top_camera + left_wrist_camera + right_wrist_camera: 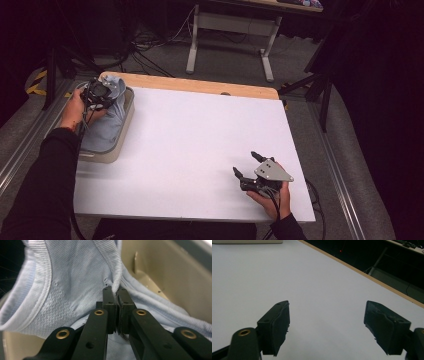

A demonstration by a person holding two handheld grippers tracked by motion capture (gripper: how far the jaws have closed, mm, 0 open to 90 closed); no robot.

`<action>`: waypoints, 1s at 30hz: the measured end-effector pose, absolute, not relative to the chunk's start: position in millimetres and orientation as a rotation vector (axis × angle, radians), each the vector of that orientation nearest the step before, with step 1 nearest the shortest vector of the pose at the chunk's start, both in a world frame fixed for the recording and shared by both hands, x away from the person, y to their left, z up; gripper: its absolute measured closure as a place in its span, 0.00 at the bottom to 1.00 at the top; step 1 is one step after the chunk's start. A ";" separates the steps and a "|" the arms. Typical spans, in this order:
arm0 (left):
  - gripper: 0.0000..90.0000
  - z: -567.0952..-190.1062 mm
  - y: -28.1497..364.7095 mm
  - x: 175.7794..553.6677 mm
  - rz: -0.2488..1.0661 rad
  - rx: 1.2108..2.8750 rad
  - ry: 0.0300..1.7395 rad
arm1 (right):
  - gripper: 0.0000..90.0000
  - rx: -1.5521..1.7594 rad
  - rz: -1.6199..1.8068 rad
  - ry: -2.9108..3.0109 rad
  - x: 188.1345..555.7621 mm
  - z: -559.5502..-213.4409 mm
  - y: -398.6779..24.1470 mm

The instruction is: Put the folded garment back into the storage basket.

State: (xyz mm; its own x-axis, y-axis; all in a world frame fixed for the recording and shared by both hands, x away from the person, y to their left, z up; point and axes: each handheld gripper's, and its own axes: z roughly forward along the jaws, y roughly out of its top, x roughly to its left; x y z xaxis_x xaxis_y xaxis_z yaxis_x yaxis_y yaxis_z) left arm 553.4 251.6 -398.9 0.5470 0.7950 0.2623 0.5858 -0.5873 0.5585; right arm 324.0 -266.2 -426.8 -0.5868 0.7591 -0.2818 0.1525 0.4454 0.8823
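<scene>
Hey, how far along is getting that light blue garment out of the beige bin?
Done: the left hand-held gripper has shut on a ribbed hem of the light blue garment. In hand: that pinch. Left: the garment lies in the beige bin; the right hand-held gripper waits open over the white table.

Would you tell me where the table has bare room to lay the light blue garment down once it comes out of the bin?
The white tabletop is bare between the beige bin and the open right gripper. The bin corner is crowded: the left gripper pinches the light blue garment there.
</scene>
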 end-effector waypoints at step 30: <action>0.94 -423.3 246.7 551.2 0.622 2.486 1.132 | 0.24 0.749 1.111 2.052 325.6 -430.7 -264.0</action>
State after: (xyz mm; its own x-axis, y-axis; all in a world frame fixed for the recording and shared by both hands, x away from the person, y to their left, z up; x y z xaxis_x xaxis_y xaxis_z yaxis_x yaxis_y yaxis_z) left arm 551.2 246.7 -423.3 0.5868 0.7709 0.2477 0.6228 -0.6252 0.4704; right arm 325.6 -264.0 -430.7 -0.6050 0.7420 -0.2889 0.1638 0.4710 0.8668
